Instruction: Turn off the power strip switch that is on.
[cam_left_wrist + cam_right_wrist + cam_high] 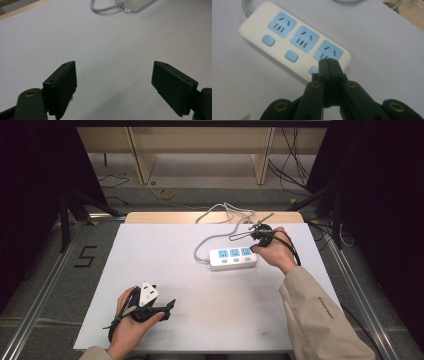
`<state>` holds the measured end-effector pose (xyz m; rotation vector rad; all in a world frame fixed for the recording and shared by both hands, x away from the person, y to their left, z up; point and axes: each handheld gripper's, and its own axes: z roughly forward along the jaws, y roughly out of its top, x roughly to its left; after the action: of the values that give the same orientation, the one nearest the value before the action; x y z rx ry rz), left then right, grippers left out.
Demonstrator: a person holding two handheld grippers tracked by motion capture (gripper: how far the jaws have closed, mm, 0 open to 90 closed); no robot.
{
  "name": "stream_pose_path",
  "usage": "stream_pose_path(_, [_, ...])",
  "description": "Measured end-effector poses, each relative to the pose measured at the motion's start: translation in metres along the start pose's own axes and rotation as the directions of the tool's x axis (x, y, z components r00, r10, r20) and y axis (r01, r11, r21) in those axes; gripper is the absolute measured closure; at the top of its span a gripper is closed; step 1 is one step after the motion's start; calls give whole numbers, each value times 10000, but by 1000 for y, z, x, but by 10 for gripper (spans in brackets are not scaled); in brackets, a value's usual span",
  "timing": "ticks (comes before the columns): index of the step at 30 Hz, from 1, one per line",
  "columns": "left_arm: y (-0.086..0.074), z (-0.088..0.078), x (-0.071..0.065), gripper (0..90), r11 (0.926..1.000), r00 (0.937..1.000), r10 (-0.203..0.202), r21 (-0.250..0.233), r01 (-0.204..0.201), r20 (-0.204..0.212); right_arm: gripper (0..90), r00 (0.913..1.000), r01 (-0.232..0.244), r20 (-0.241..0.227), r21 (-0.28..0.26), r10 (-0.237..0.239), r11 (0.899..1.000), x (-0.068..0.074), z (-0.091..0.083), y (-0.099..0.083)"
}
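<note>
The power strip (294, 42) is a white, rounded bar with three blue socket faces in a row and a blue rocker switch (291, 56) beside each. It lies flat on the white table (165, 285), with its grey cord (212, 240) looping away from the far end.

The right gripper (328, 62) has its jaws pressed fully together with nothing between them. The closed tips sit directly over the nearest socket and just beyond the nearest switch, whose blue edge shows at the left of the jaws. Contact with the strip cannot be confirmed.

Step in hand, as judged: using the closed jaw tips as a pusher to operate the nearest switch. The next move calls for drawing the tips back slightly onto the switch and pressing straight down, keeping the strip from sliding.

The left gripper (113, 82) rests low over bare table, jaws spread wide and holding nothing. The strip lies well ahead of those jaws.
</note>
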<state>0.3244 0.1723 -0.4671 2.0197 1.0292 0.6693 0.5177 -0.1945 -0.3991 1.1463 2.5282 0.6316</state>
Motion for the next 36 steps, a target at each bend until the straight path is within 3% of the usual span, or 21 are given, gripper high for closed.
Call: stream_pose_path(36, [0,0,-1,199,10000,10000,-3,-25,3,23,900,9999,114,25,439,-115,9990,0,12,13])
